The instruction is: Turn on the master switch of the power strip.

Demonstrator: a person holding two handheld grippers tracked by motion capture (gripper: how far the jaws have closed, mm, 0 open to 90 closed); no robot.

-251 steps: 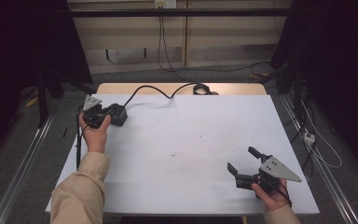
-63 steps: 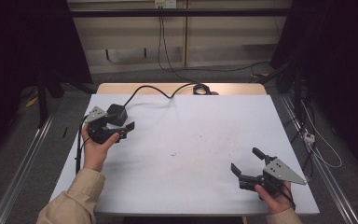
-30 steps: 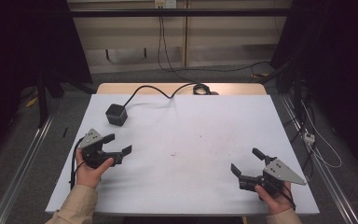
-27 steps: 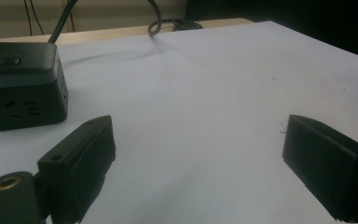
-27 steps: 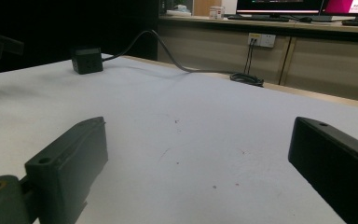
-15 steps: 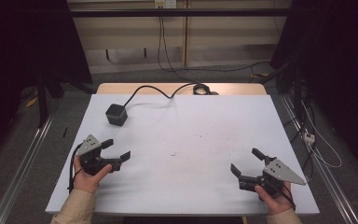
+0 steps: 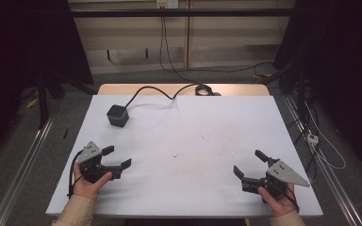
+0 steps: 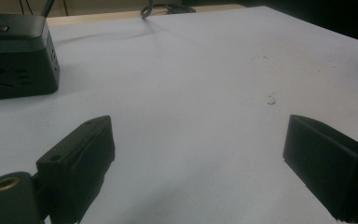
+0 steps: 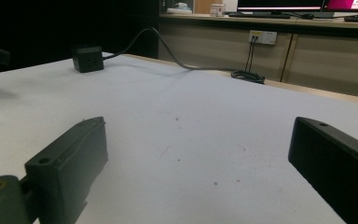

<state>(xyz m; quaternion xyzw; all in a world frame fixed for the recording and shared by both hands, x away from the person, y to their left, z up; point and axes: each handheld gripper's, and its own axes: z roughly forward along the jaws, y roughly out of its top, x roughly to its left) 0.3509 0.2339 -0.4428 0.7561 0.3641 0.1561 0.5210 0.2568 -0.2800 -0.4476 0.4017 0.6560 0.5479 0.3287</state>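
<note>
While resting near the front left corner of the white table: left gripper, jaws spread wide, grasping nothing. Matching item at front right: right gripper, likewise released and empty, jaws standing well apart.

Item of work: black power cube, sitting upright toward the far left of the table, well apart from both grippers, nearer the left one. Showing again at upper left in the left gripper view, with socket slots on its side faces and a small button or plate on top. Trailing a black cable from its far side to a coil at the back edge.

Handling, as judged: rigid plastic shell, smooth and possibly a little slippery; moderately light, though dragging a stiff cable likely to tug back. Best taken across two opposite flat sides, low and square, keeping clear of the cable exit.

Markings: no brand, label or legible writing appearing on the cube; top mark too small to read.
</note>
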